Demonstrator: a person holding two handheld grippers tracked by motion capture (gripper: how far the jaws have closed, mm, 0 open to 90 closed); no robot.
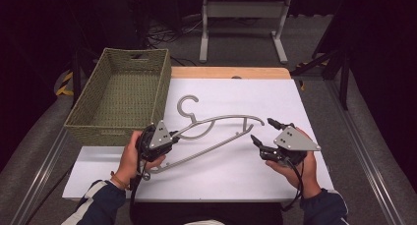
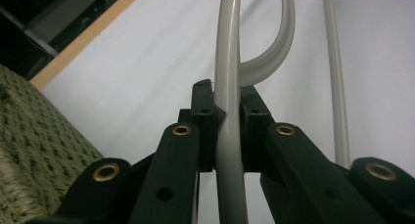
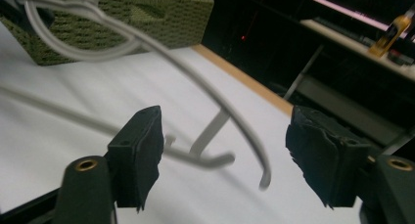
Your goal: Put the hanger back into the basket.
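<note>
While the grey hanger [image 1: 211, 136] lies across the middle of the white table [image 1: 246, 176], the left claw [image 1: 173, 136] clamps its bar near the hook, at lower left of centre. The right claw [image 1: 263, 131] stands wide apart at lower right, just beside the hanger's free end, touching nothing. A woven green basket [image 1: 93, 122] sits upper left.

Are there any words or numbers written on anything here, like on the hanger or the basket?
No, there is nothing to read.
The grey hanger is plain.
The green woven basket has no tag or label.
The white table top has no writing on it.
The grey plates on the left gripper and right gripper show screws but no letters.
</note>
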